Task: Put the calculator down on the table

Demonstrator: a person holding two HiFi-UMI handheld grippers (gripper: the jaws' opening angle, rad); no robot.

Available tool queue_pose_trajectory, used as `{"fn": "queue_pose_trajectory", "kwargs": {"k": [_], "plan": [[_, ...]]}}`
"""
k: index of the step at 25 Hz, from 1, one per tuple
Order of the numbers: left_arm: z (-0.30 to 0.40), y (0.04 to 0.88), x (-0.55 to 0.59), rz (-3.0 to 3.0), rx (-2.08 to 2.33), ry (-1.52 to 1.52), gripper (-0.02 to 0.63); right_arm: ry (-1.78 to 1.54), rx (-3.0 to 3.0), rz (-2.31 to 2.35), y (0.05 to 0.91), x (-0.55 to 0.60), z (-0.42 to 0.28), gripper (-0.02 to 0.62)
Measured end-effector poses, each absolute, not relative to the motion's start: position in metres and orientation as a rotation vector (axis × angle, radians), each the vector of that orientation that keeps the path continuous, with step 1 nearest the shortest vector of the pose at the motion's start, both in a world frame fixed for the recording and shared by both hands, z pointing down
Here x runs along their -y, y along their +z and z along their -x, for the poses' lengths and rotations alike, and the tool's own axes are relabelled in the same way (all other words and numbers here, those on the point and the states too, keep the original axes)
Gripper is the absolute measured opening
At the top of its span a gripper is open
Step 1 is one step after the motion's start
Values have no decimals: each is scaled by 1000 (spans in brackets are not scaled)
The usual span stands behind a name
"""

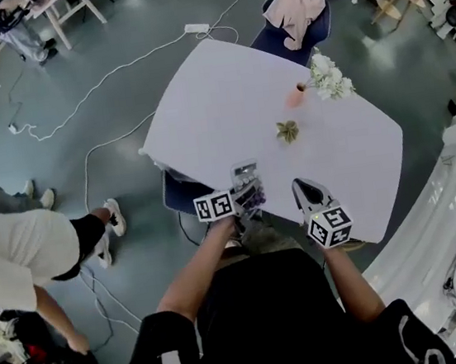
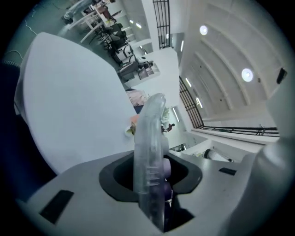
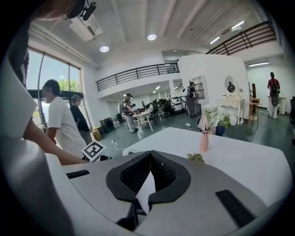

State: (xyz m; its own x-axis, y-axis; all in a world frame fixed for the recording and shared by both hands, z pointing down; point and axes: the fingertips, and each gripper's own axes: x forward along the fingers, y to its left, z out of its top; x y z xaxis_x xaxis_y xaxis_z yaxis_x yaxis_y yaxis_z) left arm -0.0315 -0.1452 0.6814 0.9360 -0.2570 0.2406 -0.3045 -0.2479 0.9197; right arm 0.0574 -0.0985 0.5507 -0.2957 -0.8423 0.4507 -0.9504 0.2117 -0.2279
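The calculator [image 1: 246,179] has a clear case and purple keys, and my left gripper [image 1: 249,196] is shut on it above the near edge of the white table [image 1: 225,94]. In the left gripper view the calculator [image 2: 150,129] stands edge-on between the dark pads of the left gripper [image 2: 154,177], with the table [image 2: 69,101] behind it. To its right, my right gripper [image 1: 299,186] hovers over the same edge. Its jaws meet at the tips in the right gripper view, so the right gripper [image 3: 150,156] is shut on nothing.
A pink vase [image 1: 296,95] of white flowers and a small green plant [image 1: 287,132] stand at mid table. A chair with pink cloth [image 1: 297,10] is at the far side, a blue seat [image 1: 182,196] under the near edge. Cables cross the floor; a person [image 1: 21,254] stands left.
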Motion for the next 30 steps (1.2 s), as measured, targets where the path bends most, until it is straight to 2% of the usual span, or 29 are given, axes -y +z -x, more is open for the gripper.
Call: {"fn": "queue_pose_trajectory", "kwargs": {"k": [15, 30], "plan": [[-55, 804, 151, -1641, 348, 372, 130, 1021, 2091, -1710, 648, 93, -130, -2], [-95, 829, 138, -1671, 238, 565, 140, 1106, 1984, -1792, 668, 76, -184, -2]]}}
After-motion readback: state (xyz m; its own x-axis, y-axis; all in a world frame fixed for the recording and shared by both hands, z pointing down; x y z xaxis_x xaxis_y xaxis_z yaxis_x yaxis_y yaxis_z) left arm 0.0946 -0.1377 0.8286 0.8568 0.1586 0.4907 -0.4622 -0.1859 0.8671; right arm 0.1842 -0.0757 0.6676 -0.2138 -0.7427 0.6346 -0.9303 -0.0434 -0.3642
